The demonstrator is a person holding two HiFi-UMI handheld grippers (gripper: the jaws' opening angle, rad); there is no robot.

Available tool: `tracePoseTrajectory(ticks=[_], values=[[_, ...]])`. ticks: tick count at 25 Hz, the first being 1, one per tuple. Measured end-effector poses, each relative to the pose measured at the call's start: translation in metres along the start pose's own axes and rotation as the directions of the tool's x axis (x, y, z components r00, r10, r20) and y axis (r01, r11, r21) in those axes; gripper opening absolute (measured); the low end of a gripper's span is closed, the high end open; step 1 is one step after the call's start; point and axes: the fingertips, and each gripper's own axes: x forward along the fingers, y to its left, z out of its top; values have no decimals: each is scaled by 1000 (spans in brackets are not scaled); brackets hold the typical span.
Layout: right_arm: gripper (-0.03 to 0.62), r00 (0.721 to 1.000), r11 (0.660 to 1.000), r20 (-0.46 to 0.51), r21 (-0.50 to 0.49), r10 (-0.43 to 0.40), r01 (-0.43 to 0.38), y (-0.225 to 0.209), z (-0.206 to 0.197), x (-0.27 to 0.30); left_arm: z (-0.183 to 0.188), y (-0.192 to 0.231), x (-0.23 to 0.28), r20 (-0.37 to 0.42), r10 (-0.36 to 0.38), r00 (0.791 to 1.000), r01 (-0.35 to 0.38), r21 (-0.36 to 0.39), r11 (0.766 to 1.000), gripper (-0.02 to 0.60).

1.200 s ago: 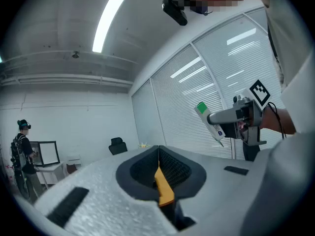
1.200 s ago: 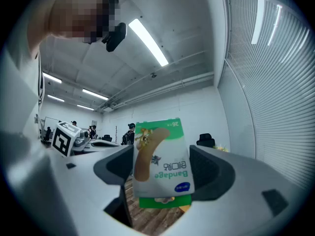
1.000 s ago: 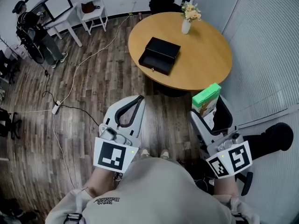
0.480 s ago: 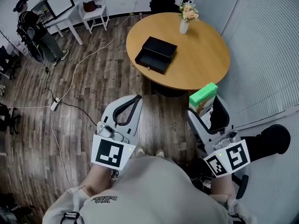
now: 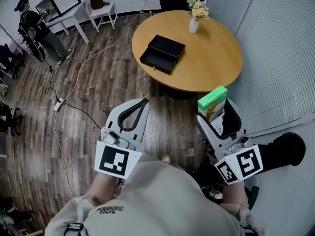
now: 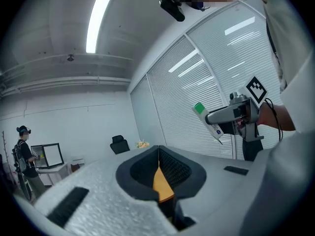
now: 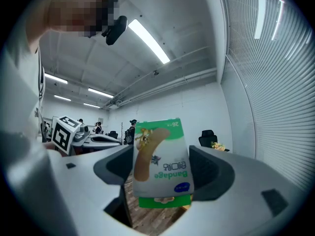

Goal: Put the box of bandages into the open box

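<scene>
The green and white box of bandages (image 5: 213, 102) (image 7: 161, 163) stands upright between the jaws of my right gripper (image 5: 216, 113), which is shut on it well short of the table. The open black box (image 5: 163, 54) lies on the round wooden table (image 5: 211, 58) ahead, its drawer part pulled out toward the table's left edge. My left gripper (image 5: 137, 113) (image 6: 158, 168) is held low over the floor, shut, with nothing between its jaws. The box of bandages also shows from the left gripper view (image 6: 199, 108), held in the right gripper (image 6: 231, 116).
A small vase of flowers (image 5: 197, 14) stands at the table's far side. Cables (image 5: 74, 90) and a power strip (image 5: 58, 104) run over the wooden floor at left. A person (image 5: 37, 27) stands by a white desk with a monitor (image 5: 61, 1). Window blinds line the right wall.
The view has shifted slightly forward toward the table. Both grippers hold the same pose, and the box of bandages stays in the right one.
</scene>
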Motion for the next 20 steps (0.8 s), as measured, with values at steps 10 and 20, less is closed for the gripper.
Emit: tracePoseTrajectory(ticks=[10,20], values=[[334,999,999,-24,3,45,-45,-6,-8,-5,1,-7,3,-5,31,1000,-31,-2,1000,23],[334,998,998,-15,-38,53,-54,-7,-9,3,-3,-7,-5,-2,51,999,-51,10,999,23]])
